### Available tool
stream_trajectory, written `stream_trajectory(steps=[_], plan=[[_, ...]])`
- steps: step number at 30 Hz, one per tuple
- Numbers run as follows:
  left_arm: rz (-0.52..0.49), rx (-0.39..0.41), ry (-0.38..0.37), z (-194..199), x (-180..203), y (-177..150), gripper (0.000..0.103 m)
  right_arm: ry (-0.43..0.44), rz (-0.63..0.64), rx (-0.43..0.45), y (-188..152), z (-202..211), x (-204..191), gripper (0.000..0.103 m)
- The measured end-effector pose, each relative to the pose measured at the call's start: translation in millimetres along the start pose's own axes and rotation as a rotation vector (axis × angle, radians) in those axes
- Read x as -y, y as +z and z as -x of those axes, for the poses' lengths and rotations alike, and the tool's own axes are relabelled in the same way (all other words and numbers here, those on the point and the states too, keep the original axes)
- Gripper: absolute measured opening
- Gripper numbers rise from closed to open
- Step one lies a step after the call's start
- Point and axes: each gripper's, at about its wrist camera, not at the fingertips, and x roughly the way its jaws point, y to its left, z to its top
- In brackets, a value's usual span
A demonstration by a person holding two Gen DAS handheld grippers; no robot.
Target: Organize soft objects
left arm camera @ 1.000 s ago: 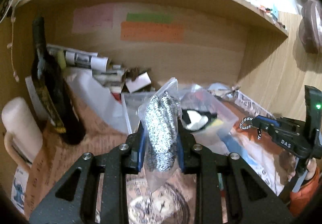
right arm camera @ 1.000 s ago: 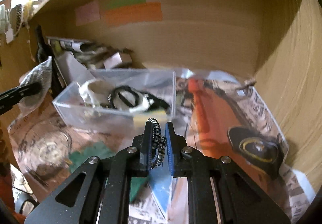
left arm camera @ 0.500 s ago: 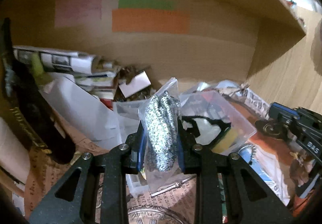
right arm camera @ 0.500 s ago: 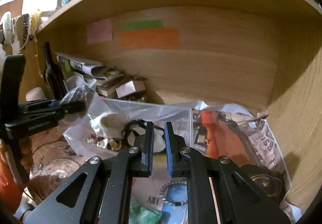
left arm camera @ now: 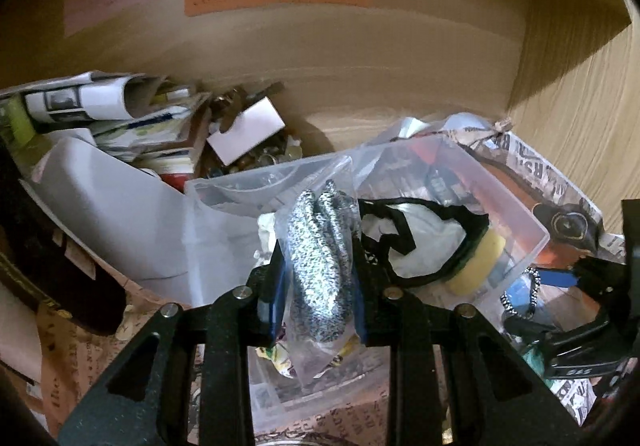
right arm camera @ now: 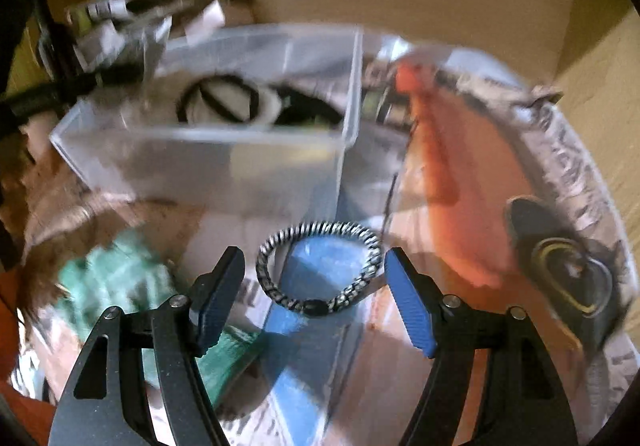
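My left gripper [left arm camera: 318,282] is shut on a clear plastic bag holding a black-and-white speckled knit item [left arm camera: 320,258], held over the near edge of a clear plastic bin [left arm camera: 532,221]. The bin holds a white cloth with black trim [left arm camera: 424,230] and a yellow sponge [left arm camera: 476,262]. My right gripper [right arm camera: 314,282] is open above a black-and-white braided hair tie [right arm camera: 320,266], which lies on the newspaper in front of the bin [right arm camera: 200,161]. The right gripper also shows in the left wrist view [left arm camera: 560,278] at the far right.
Newspaper [right arm camera: 460,205] covers the shelf floor. A green cloth [right arm camera: 116,274] lies left of my right gripper. Rolled papers, books and a small white box [left arm camera: 248,129] are piled at the back left. A dark bottle [left arm camera: 52,270] stands at the left. Wooden walls close the back and right.
My left gripper has moved forward with the bag to the bin's edge. My right gripper let the hair tie drop onto the newspaper, then opened wide and lowered over it.
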Motion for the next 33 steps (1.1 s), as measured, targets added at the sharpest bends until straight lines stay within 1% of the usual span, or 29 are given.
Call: stream_trajectory(steps=[2,3,4,5,6,7,8,9,10,11,14,17,19,21,25,29,33], plan=[[-0.004,-0.022,-0.001,-6.6,0.8,-0.5,0.029,-0.023,0.018,0.001,-0.9,-3.8,-1.8,0.070],[-0.006,-0.033,-0.001,-9.6,0.9,-1.1,0.031,-0.028,0.026,0.002,-0.8,-3.4,-2.9,0.068],[-0.008,-0.042,-0.002,-12.2,0.7,-1.6,0.035,-0.033,0.031,0.008,-1.7,-2.3,-3.5,0.059],[-0.008,-0.050,-0.008,-14.3,0.5,-2.4,0.038,-0.038,0.034,0.010,-2.6,-1.8,-3.6,0.057],[-0.006,-0.054,-0.011,-15.3,0.4,-3.0,0.044,-0.039,0.035,0.014,-4.1,-0.3,-4.0,0.051],[-0.003,-0.054,-0.014,-15.5,0.2,-3.6,0.049,-0.038,0.033,0.020,-6.7,2.4,-3.8,0.041],[-0.001,-0.053,-0.019,-15.3,-0.2,-4.0,0.051,-0.040,0.032,0.022,-8.5,4.2,-4.0,0.036],[0.000,-0.053,-0.024,-14.8,-0.5,-4.6,0.053,-0.041,0.032,0.024,-10.6,6.0,-4.2,0.026],[0.002,-0.052,-0.029,-13.7,-0.6,-5.0,0.056,-0.039,0.030,0.025,-12.9,8.3,-4.0,0.019],[0.002,-0.050,-0.029,-12.3,-0.5,-5.4,0.057,-0.041,0.026,0.029,-14.5,10.2,-2.9,0.017],[-0.009,-0.035,-0.027,-4.6,1.3,-6.9,0.063,-0.069,0.022,0.057,-15.5,17.8,0.6,0.015],[-0.012,-0.015,-0.031,4.1,2.1,-6.8,0.068,-0.065,0.018,0.098,-12.7,32.2,2.8,0.014],[-0.012,0.003,-0.031,11.1,1.5,-6.4,0.073,-0.067,0.028,0.141,-8.7,48.6,-0.2,0.014],[-0.011,0.022,-0.030,18.4,0.4,-5.9,0.076,-0.063,0.038,0.184,-2.8,65.2,-4.5,0.014],[-0.002,0.052,-0.032,32.5,-3.3,-5.8,0.080,-0.045,0.062,0.271,17.5,84.9,-13.7,0.014],[0.016,0.074,-0.034,43.2,-10.3,-6.7,0.082,-0.027,0.088,0.325,41.1,87.3,-24.0,0.014],[0.021,0.094,-0.021,53.5,-14.8,-9.6,0.086,-0.011,0.115,0.319,61.8,70.0,-38.5,0.014]])
